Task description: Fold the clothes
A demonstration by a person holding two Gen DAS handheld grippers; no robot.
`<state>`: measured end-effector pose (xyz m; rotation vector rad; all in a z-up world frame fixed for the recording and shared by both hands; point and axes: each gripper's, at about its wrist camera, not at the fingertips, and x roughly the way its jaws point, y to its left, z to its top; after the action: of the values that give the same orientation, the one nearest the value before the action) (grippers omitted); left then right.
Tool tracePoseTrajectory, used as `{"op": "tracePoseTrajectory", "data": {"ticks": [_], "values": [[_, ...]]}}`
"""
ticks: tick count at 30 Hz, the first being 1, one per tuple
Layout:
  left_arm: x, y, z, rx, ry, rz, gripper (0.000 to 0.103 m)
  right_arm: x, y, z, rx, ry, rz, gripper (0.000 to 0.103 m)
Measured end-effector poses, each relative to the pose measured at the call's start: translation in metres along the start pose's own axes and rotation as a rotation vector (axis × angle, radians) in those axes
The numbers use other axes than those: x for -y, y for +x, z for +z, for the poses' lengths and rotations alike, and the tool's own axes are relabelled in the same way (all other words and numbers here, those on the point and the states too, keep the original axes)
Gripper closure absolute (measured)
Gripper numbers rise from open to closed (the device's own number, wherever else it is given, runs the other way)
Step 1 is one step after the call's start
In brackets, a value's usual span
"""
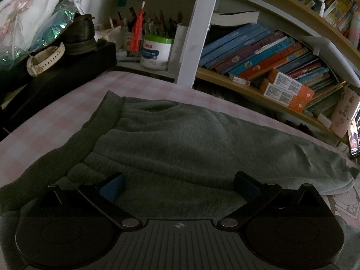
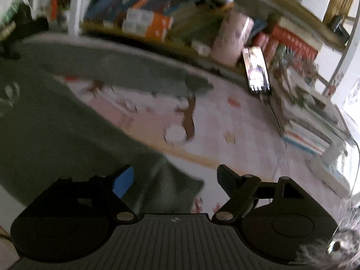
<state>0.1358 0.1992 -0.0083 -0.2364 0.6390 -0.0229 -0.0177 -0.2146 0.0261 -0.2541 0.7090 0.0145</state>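
Note:
A grey fleece garment (image 1: 180, 144) lies spread on a pink checked cloth (image 1: 67, 96) over the table. My left gripper (image 1: 178, 186) is open, its blue-padded fingers (image 1: 112, 189) wide apart just above the near part of the garment, holding nothing. In the blurred right wrist view the same grey garment (image 2: 56, 130) stretches across the left side, one long part (image 2: 135, 72) running toward the back. My right gripper (image 2: 175, 180) is open over the garment's near corner (image 2: 177, 186), with nothing between its fingers.
A bookshelf (image 1: 270, 54) full of books runs along the back. A white jar (image 1: 155, 51), pens, a red tassel (image 1: 137, 31), a black box (image 1: 56, 76) with a shoe and a watch stand at the back left. A lit phone (image 2: 256, 69) and stacked books (image 2: 310, 121) are at the right.

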Motion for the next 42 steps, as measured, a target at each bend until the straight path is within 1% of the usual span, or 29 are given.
{"op": "tracePoseTrajectory", "data": {"ticks": [2, 5, 7, 9, 12, 17, 20, 22, 23, 25, 27, 29, 30, 32, 34, 35, 38, 40, 42], "values": [[-0.001, 0.000, 0.000, 0.002, -0.007, -0.005, 0.000, 0.001, -0.006, 0.006, 0.045, 0.024, 0.038, 0.015], [-0.004, -0.003, 0.001, 0.007, -0.024, -0.017, 0.000, 0.000, -0.008, 0.012, 0.079, 0.023, 0.075, 0.009], [-0.006, -0.007, 0.001, 0.018, -0.035, -0.028, 0.000, -0.001, -0.006, 0.017, 0.093, -0.003, 0.084, 0.000], [-0.009, -0.013, 0.002, 0.033, -0.039, -0.042, 0.000, -0.003, -0.001, 0.022, 0.109, -0.053, 0.092, 0.000], [-0.012, -0.025, 0.004, 0.060, -0.001, -0.052, 0.000, -0.004, 0.008, 0.030, 0.106, -0.105, 0.121, 0.000], [-0.012, -0.042, 0.007, 0.061, 0.130, -0.028, 0.000, 0.000, 0.025, 0.042, 0.068, -0.140, 0.220, 0.000], [-0.009, -0.052, 0.007, 0.059, 0.196, -0.046, 0.000, 0.001, 0.031, 0.044, 0.070, -0.138, 0.266, 0.000], [-0.006, -0.058, 0.006, 0.082, 0.226, -0.052, 0.000, 0.004, 0.035, 0.044, 0.088, -0.124, 0.306, 0.000], [-0.005, -0.061, 0.006, 0.099, 0.234, -0.042, 0.000, 0.005, 0.036, 0.044, 0.101, -0.117, 0.328, 0.000], [-0.004, -0.064, 0.009, 0.131, 0.237, 0.011, 0.000, 0.009, 0.040, 0.044, 0.125, -0.106, 0.369, 0.000], [-0.004, -0.064, 0.014, 0.147, 0.249, 0.050, 0.000, 0.013, 0.046, 0.049, 0.101, -0.092, 0.371, 0.000], [-0.006, -0.061, 0.020, 0.135, 0.277, 0.064, 0.000, 0.017, 0.053, 0.055, 0.066, -0.070, 0.367, 0.000], [-0.007, -0.060, 0.023, 0.120, 0.294, 0.056, 0.000, 0.019, 0.056, 0.057, 0.049, -0.061, 0.365, 0.000], [-0.007, -0.056, 0.027, 0.072, 0.332, 0.008, 0.000, 0.020, 0.061, 0.061, 0.026, -0.066, 0.345, 0.000], [-0.007, -0.052, 0.027, 0.022, 0.344, -0.044, 0.000, 0.019, 0.064, 0.063, 0.030, -0.101, 0.312, 0.000], [-0.006, -0.051, 0.027, 0.009, 0.339, -0.057, 0.000, 0.019, 0.065, 0.064, 0.032, -0.116, 0.298, 0.000], [-0.002, -0.046, 0.026, -0.018, 0.323, -0.074, 0.000, 0.022, 0.069, 0.069, 0.039, -0.120, 0.294, 0.000], [0.000, -0.044, 0.026, -0.009, 0.333, -0.076, 0.000, 0.024, 0.073, 0.074, 0.041, -0.112, 0.299, 0.000], [0.004, -0.040, 0.027, 0.000, 0.356, -0.059, 0.000, 0.026, 0.077, 0.079, 0.043, -0.112, 0.301, 0.000]]}}
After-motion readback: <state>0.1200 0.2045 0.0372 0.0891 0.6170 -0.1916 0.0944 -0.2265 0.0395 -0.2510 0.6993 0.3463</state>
